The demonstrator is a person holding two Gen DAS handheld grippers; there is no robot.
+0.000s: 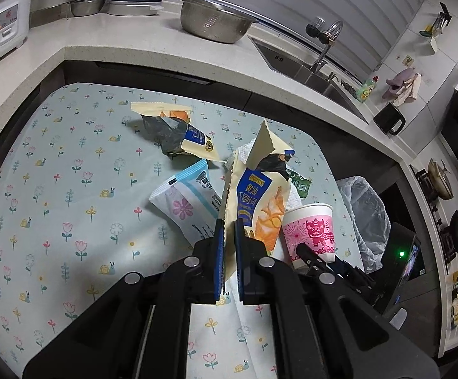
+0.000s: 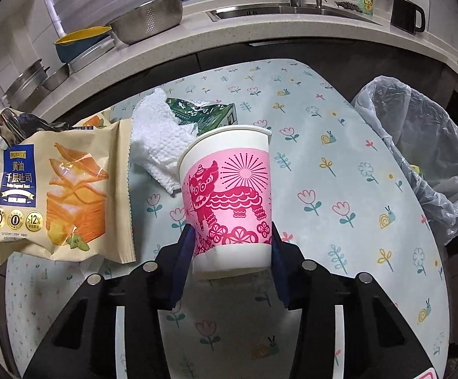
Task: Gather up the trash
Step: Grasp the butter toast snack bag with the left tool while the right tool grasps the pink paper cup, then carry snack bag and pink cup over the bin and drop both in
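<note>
Left gripper (image 1: 228,230) clamped on cream toast wrapper (image 1: 260,195); right gripper (image 2: 232,240) pads against pink-printed white paper cup (image 2: 229,199), bin with clear bag (image 2: 418,158) far right.

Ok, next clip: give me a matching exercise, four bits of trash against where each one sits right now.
Things:
1. paper cup
2. toast wrapper
3. paper towel
4. bin bag

Places:
A. beside the table's edge, hanging open
B. between the right gripper pads
C. pinched in the left gripper
D. crumpled on the tablecloth behind the cup

Pairs: 1-B, 2-C, 3-D, 4-A
</note>
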